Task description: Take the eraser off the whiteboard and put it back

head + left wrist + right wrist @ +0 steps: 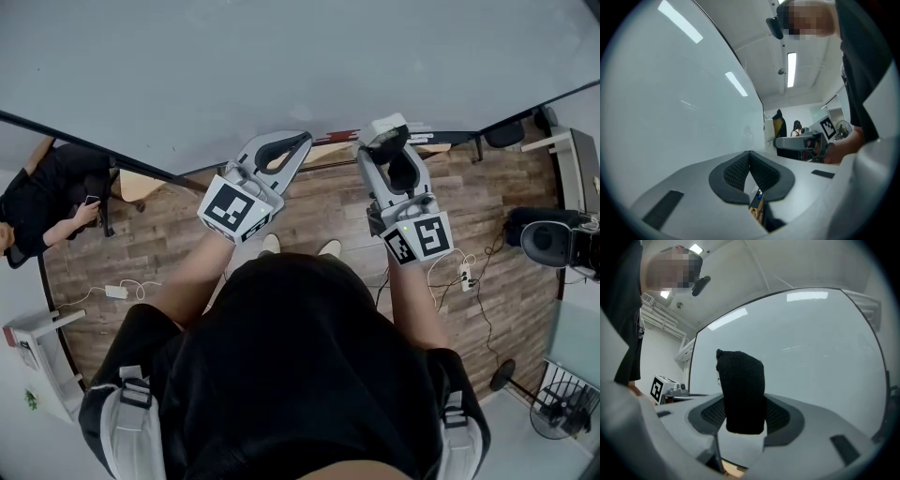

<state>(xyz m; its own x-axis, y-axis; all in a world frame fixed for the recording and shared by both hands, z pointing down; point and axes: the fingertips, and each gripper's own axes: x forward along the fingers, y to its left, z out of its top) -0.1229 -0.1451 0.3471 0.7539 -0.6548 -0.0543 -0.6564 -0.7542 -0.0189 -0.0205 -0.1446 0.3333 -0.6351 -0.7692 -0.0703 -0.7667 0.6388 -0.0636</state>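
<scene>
Eraser point(740, 385) is off the whiteboard point(811, 348), clamped between the wide-set jaws of the right hand-held gripper point(387, 142) near the board's lower edge. Left hand-held gripper point(750, 155) closed, empty. Return step, I reckon: press flat, release.

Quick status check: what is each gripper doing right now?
Left gripper: closed, with nothing between its jaws.
Right gripper: closed on the eraser.

Below the whiteboard point(281, 66), the wooden floor point(328, 211) carries a white adapter point(116, 292) with its cable and a power strip point(465, 277) with cables
</scene>
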